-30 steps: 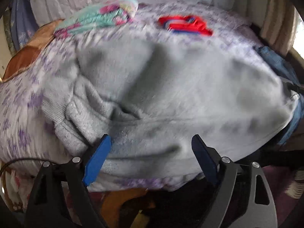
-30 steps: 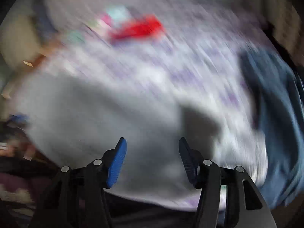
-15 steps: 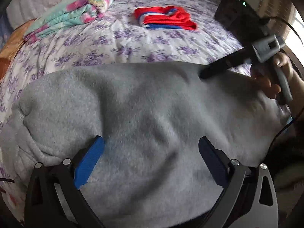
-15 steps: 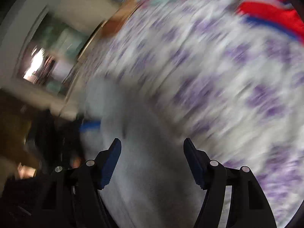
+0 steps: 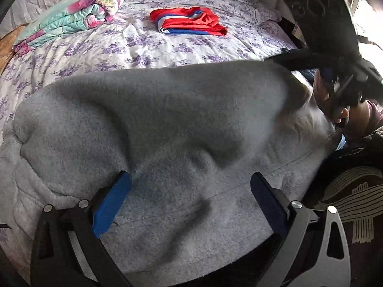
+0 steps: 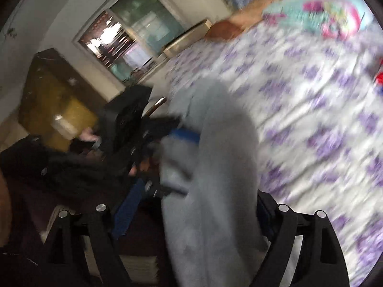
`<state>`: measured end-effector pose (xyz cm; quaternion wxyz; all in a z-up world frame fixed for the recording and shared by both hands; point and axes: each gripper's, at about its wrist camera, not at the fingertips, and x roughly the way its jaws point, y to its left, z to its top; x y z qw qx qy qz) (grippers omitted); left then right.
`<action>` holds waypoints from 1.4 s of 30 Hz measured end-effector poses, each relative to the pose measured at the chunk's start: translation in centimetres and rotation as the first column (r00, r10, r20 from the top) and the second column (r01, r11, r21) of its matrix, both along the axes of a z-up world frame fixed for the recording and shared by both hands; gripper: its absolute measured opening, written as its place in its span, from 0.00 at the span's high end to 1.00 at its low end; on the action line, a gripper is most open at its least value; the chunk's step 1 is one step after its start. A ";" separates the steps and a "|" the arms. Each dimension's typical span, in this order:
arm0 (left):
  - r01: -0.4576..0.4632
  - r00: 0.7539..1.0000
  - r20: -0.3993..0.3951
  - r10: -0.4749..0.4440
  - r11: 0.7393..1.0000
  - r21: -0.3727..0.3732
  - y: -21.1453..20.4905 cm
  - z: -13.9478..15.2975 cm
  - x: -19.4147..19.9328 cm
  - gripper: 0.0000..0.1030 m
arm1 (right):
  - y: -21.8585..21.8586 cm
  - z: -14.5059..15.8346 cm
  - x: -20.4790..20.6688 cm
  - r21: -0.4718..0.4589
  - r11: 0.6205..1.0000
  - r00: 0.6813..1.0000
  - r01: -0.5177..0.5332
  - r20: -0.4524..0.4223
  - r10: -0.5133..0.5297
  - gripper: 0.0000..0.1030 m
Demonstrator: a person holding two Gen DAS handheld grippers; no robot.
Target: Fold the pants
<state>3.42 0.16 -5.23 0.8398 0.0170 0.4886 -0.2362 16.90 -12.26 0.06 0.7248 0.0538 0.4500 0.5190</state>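
Observation:
The grey fleece pants (image 5: 172, 129) lie bunched across the near edge of the bed. My left gripper (image 5: 190, 193) is open, its blue pads (image 5: 112, 203) resting on the grey cloth at the near edge. My right gripper (image 6: 191, 212) is open too, with a fold of the grey pants (image 6: 215, 167) lying between its fingers; the right wrist view is blurred. In the left wrist view the right gripper (image 5: 311, 57) reaches over the pants' right end, held by a hand. In the right wrist view the left gripper (image 6: 148, 143) shows at the pants' other end.
The bed has a white quilt with purple flowers (image 5: 143, 45). A folded red, white and blue garment (image 5: 189, 21) and a folded teal floral blanket (image 5: 71, 16) lie at the far side. A striped rug (image 5: 354, 191) is on the floor at right. A window (image 6: 134, 31) and cabinet (image 6: 50, 95) stand beyond.
Both grippers moved onto the pants. The right gripper swung round to face left along the bed's edge, and grey cloth now lies between its fingers. The pants bulge higher in the middle.

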 end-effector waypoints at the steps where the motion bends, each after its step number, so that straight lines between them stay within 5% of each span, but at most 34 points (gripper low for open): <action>1: -0.001 1.000 -0.001 0.001 1.000 -0.005 0.1 0.0 0.0 0.05 | 0.4 0.3 -0.3 -0.008 1.000 1.000 0.005 0.021 -0.004 0.17; 7: 0.003 1.000 -0.004 -0.003 1.000 -0.022 0.4 0.1 0.0 0.05 | 0.8 1.6 -4.3 -0.065 0.995 0.993 -0.081 0.086 0.086 0.17; 15: -0.016 1.000 -0.006 0.015 0.999 -0.050 0.6 -0.1 0.1 0.05 | 0.1 -1.1 -6.1 -0.154 0.971 0.979 -0.184 -0.112 0.168 0.16; 25: -0.018 1.000 0.006 0.018 0.999 -0.042 0.4 -0.3 0.2 0.05 | 1.9 -4.2 -0.4 -0.053 0.998 0.984 0.021 -0.174 -0.030 0.15; 28: -0.016 1.000 0.012 0.016 0.999 -0.041 0.4 -0.2 0.3 0.05 | 1.4 -2.8 1.5 -0.002 0.983 0.982 0.184 -0.031 -0.184 0.24; 30: -0.015 1.000 0.016 0.015 0.999 -0.042 0.4 -0.3 0.3 0.05 | 0.1 -2.1 2.9 0.008 0.957 0.955 0.289 0.060 -0.289 0.52; 32: -0.010 1.000 0.022 0.011 0.999 -0.049 0.5 -0.2 0.3 0.05 | -1.9 -3.1 5.2 -0.003 0.929 0.928 0.371 0.036 -0.371 0.78; 40: -0.007 1.000 0.019 0.008 0.998 -0.068 0.8 -0.5 0.6 0.05 | -4.3 -4.5 8.1 -0.115 0.929 0.936 0.351 0.010 -0.352 0.75; 41: -0.010 1.000 0.014 0.011 0.998 -0.062 0.9 -0.6 0.5 0.05 | -6.0 -3.9 8.2 -0.173 0.867 0.884 0.467 0.107 -0.455 0.69; 42: -0.008 1.000 0.011 0.009 0.998 -0.065 0.9 -0.6 0.5 0.05 | -8.4 -3.3 8.5 -0.164 0.819 0.836 0.549 0.112 -0.538 0.66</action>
